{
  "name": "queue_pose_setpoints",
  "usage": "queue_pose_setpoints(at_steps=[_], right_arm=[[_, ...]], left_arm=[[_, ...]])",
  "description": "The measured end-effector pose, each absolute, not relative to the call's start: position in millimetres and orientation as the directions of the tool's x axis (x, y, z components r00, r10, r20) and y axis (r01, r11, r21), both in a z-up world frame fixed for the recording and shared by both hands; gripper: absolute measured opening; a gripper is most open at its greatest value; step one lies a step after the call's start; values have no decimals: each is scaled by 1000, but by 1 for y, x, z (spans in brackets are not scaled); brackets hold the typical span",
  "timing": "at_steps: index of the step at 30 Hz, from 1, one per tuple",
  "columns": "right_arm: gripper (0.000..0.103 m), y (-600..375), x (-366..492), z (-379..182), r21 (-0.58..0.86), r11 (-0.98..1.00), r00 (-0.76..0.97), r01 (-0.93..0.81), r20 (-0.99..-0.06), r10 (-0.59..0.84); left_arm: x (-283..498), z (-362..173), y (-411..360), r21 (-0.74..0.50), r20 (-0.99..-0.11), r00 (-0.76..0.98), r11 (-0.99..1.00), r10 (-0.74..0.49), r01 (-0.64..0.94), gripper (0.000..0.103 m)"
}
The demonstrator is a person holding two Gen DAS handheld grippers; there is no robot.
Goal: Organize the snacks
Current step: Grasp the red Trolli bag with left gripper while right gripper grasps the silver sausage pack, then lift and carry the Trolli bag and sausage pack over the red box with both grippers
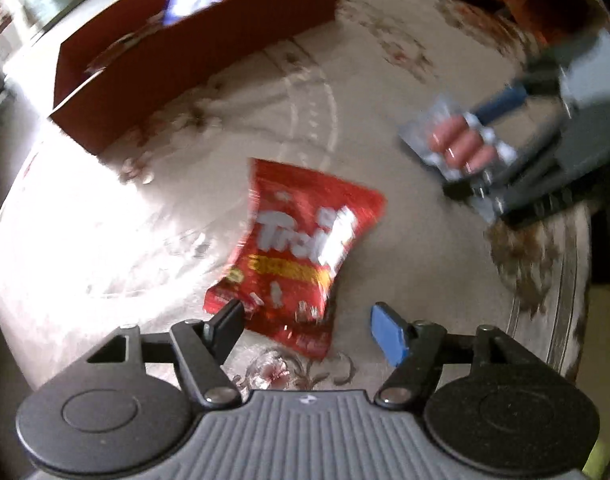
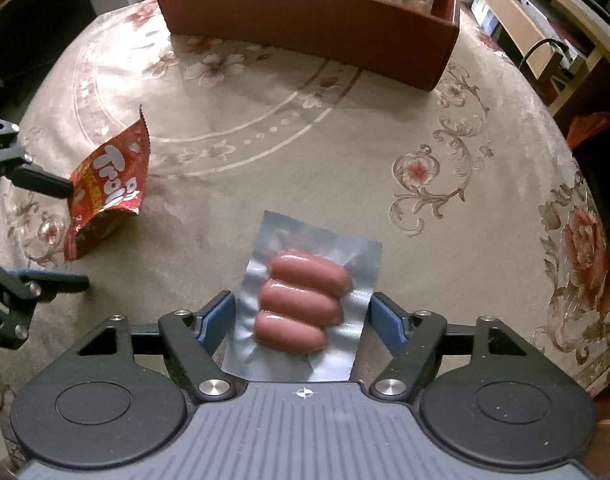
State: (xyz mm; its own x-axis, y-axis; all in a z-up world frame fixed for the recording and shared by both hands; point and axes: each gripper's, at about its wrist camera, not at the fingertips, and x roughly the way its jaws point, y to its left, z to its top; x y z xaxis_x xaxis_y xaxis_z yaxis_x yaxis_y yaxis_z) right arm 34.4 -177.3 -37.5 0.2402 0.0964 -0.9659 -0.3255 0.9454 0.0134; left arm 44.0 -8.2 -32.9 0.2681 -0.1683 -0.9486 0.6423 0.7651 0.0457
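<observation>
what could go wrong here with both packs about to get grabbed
The left hand-held gripper has only the bottom edge of the crinkly red foil candy bag between its fingers, so the bag may slip or swing. The right hand-held gripper straddles the silver vacuum pack of three sausages; squeezing its thin flat film edges may buckle it.

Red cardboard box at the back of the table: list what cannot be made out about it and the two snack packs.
- Red cardboard box: its contents are cut off by the top edge in the right wrist view and blurred in the left wrist view.
- Red foil Trolli bag: small print lost to motion blur in the left wrist view.
- Clear vacuum pack of three sausages: its near end is hidden by the gripper body in the right wrist view.
</observation>
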Motion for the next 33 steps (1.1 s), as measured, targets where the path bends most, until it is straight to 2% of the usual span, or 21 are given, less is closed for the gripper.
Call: queue_pose_setpoints(at_steps=[2,4,8,13,15,17,19,22,33], right_arm=[[82,-178,34,-38,21,947,238,-322,-966,102],[89,-178,33,-39,26,944,230,-330,-967,107],[90,-175,30,-41,18,940,228,-340,-968,101],[91,-175,29,-42,19,940,228,-342,-968,103],[87,-175,29,-41,13,938,231,-347,-968,99],[80,-176,29,-39,6,940,241,-340,-966,94],[75,-180,30,-36,18,946,251,-323,-962,104],[75,-180,30,-35,12,949,260,-316,-961,99],[74,-185,27,-21,9,963,319,-269,-943,98]], left_arm=[[50,-25,-5,20,-939,287,800,-192,600,81],[53,-20,-9,55,-923,336,798,-189,601,84],[53,-21,-27,180,-902,397,689,-169,702,88],[57,-46,-41,206,-925,353,597,-139,775,90],[59,-43,-38,178,-931,334,615,-148,768,83],[61,-41,-33,121,-940,300,667,-160,735,68],[60,-37,-29,76,-944,278,705,-176,705,59],[50,-31,-28,102,-936,314,734,-158,672,57],[60,-22,-14,-5,-924,325,858,-200,514,53]])
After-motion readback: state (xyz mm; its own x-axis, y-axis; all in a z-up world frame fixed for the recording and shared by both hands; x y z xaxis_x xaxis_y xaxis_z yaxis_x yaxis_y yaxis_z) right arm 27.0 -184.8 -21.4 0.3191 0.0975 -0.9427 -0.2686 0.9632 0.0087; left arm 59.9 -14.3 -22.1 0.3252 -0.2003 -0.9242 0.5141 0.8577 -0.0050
